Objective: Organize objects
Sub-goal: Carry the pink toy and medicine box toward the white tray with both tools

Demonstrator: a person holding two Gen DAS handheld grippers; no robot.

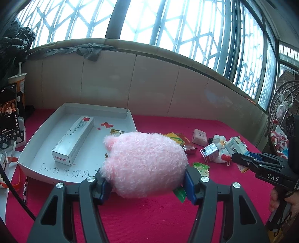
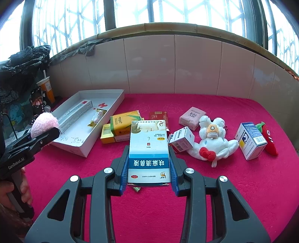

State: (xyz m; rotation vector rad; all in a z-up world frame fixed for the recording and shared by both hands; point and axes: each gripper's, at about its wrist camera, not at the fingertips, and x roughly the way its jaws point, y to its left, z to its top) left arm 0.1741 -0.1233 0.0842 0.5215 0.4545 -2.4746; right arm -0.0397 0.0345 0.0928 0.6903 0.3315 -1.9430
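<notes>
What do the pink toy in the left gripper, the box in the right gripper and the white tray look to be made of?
Pink toy: fuzzy plush fabric, judging by its long matte fibres; the left gripper dents it.
Blue-and-white box: thin printed cardboard, slightly glossy, with crisp folded edges, held by the right gripper.
White tray: probably matte paperboard; folded walls and handwriting on it suggest so.

Bright barred windows [image 2: 149, 13] above a tiled wall [image 2: 196, 65], red tablecloth [image 2: 224, 196] below.

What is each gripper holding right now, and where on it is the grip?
Left gripper clamps the pink plush toy across its near end. Right gripper clamps the blue-and-white medicine box by its long sides.
</notes>
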